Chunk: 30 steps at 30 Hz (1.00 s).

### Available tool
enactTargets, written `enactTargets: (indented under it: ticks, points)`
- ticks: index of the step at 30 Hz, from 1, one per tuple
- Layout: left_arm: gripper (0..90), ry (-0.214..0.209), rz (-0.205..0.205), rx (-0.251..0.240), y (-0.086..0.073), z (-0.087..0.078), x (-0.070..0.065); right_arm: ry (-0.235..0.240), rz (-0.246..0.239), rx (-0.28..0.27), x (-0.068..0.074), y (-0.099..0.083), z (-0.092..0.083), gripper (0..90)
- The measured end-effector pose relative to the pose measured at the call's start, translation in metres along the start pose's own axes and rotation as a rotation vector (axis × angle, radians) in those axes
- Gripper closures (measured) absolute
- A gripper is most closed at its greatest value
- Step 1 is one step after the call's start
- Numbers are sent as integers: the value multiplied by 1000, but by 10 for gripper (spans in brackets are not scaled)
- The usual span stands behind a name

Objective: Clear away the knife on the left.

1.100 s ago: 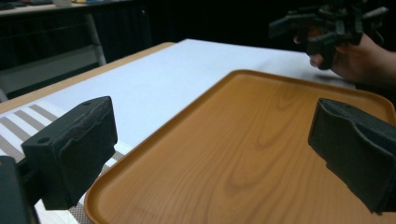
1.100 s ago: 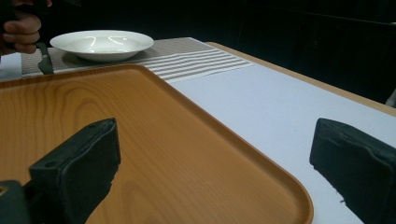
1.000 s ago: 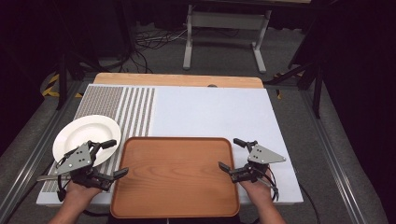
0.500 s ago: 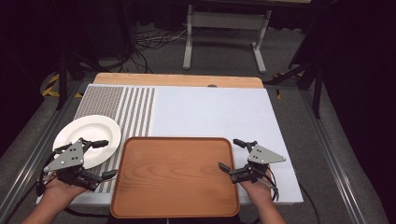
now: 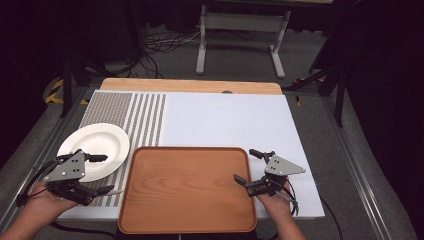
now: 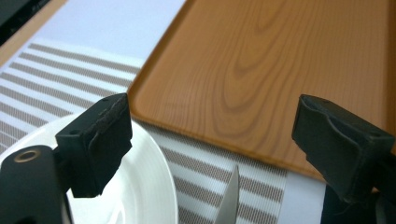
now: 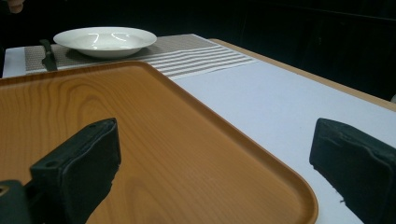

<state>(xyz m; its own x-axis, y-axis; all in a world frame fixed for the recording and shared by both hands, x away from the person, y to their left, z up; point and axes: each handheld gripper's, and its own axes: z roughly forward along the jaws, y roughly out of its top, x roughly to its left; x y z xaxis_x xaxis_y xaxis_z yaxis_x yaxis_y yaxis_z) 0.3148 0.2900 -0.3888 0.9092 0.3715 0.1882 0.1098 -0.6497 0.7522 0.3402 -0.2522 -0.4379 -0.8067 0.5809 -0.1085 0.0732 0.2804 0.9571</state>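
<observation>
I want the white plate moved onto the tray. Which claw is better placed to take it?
The left claw: it is open right at the white plate, one jaw over its rim. The right claw sits across the wooden tray.

Wooden tray (image 5: 187,190) at 6 o'clock on worktop (image 5: 225,120), bare. White plate (image 5: 95,150) at 8 o'clock, just beside tray's left edge, sitting on striped mat (image 5: 135,112). Knife tip (image 6: 229,198) on mat btwn plate & tray. Floor beyond, 12 o'clock: cables (image 5: 160,47), metal stand (image 5: 240,30).
</observation>
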Motion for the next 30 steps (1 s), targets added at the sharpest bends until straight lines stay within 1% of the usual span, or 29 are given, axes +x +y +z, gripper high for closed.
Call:
enactTargets:
  ticks: [6,8,10,12,13,14,20,21,22,23,24,26,27,28,30]
  points:
    - [141,-14,27,78,-2,-4,2,3,-2,4,0,0,0,25]
    - [154,-26,36,101,-3,-5,3,3,-1,3,0,0,0,25]
    - [173,-32,44,136,-4,-5,3,4,-2,4,0,0,0,25]
    - [182,-41,41,158,-6,-6,4,3,-3,6,0,0,0,25]
    - [183,-56,35,173,-8,-6,6,3,-3,6,1,0,0,25]
    - [187,-56,37,184,-9,-6,6,4,-3,6,1,0,0,25]
    - [215,-91,61,241,-16,-8,4,4,-3,8,1,0,1,25]
    - [215,-91,64,248,-16,-8,4,4,-3,8,1,0,1,25]
    - [215,-96,72,268,-18,-8,4,6,-6,6,1,0,1,24]
    - [215,-96,72,268,-18,-8,4,6,-6,6,1,0,1,24]
    - [215,-101,77,284,-20,-9,4,7,-6,6,1,0,1,24]
    - [228,-104,87,302,-21,-9,4,7,-4,10,1,0,1,25]
    - [241,-101,98,320,-23,-10,4,7,-4,10,1,0,2,25]
    - [266,-104,95,327,-24,-10,5,9,-5,10,1,0,2,25]
    - [260,-117,87,336,-26,-11,6,11,-7,10,2,0,2,24]
